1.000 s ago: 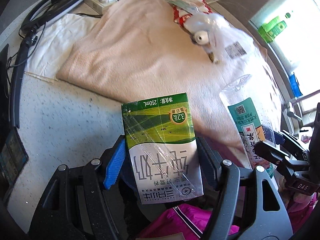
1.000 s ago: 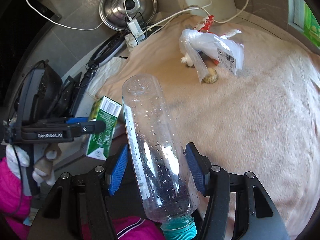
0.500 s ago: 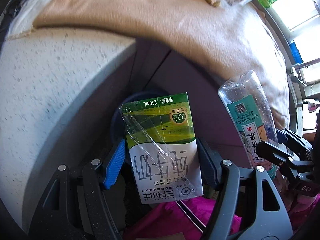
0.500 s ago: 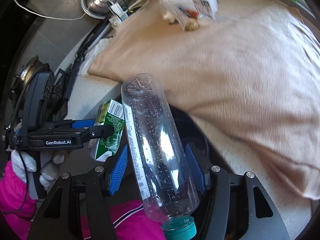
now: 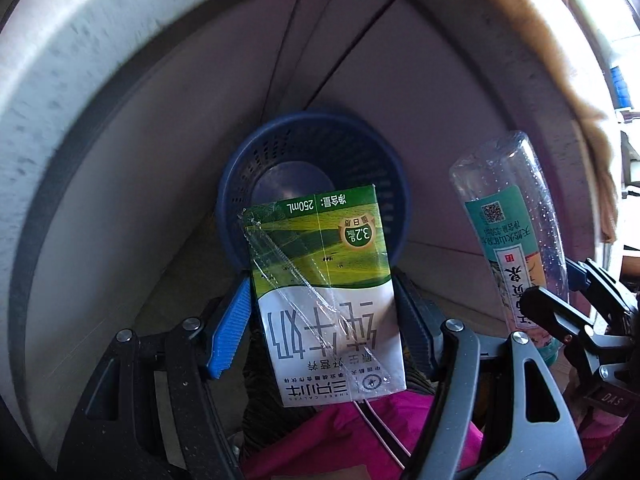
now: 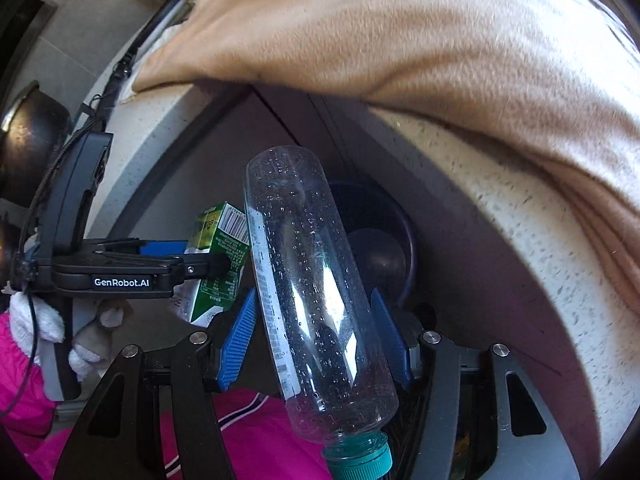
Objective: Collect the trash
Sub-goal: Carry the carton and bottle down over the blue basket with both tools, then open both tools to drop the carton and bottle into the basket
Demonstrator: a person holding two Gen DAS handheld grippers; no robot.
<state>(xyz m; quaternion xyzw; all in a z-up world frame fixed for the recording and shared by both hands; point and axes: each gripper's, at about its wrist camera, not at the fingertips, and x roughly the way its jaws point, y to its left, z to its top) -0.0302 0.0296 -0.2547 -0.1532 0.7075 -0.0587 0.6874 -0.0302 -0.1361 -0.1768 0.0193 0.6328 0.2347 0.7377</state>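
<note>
Below a speckled white counter edge (image 6: pixel 532 216) draped with a beige blanket (image 6: pixel 400 36), against grey cabinet doors (image 5: pixel 168 136): one dark blue perforated wastebasket (image 5: pixel 240 184) on the floor, apparently empty. Directly above its mouth, one green-and-white 250 mL milk carton (image 5: pixel 324 292), pinched across its width between the blue pads of the left gripper (image 5: pixel 320 316), long axis pointing down toward the basket's far rim. Just to the carton's right, one clear plastic water bottle (image 6: pixel 316 304) with teal cap (image 6: pixel 360 464), clamped around its body by the right gripper (image 6: pixel 312 344), cap end nearest the camera, base tipped toward the basket. Seen from the right wrist, basket partly hidden behind the bottle, lying ahead and slightly right of the pads. Carton judged better centred over the opening; bottle nearer the right-hand rim, likely needing a small shift inward before release. Two grippers, two pieces of trash, one basket. At frame bottom, a pink sleeve (image 6: pixel 24 392) and white-gloved hand (image 6: pixel 36 316) on the left handle.
</note>
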